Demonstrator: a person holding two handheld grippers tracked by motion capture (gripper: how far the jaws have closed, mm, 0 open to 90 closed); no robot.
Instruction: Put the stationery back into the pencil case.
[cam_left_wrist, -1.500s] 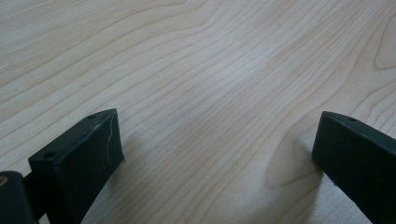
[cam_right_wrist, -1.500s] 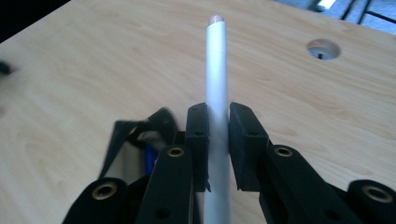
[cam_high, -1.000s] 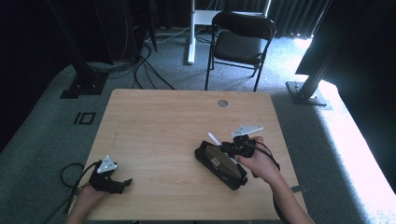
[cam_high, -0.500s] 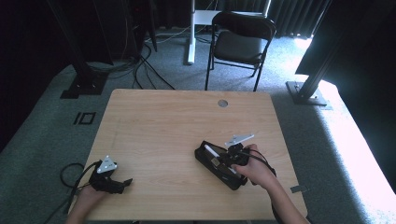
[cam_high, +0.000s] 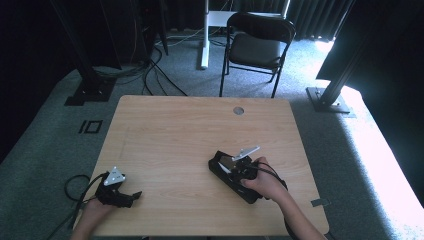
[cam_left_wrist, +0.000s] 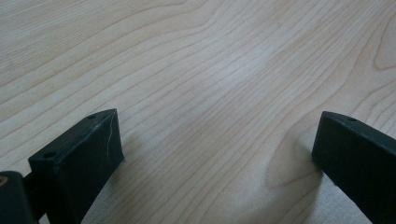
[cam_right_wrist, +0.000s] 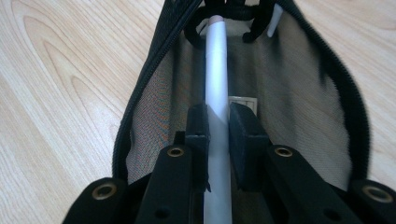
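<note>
A white pen is clamped in the right gripper and held inside the open black pencil case. Release seems due next, once it is laid flat. The left gripper is rested open on the table.

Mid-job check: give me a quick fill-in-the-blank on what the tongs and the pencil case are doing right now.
1. The right tongs are shut on a white ____ that points into the pencil case.
2. The black pencil case lies on the wooden table with its zip ____.
3. The left tongs stand ____, with bare wood between their jaws.
4. Beyond the table's far edge stands a black folding ____.

Missing words: pen; open; open; chair
</note>
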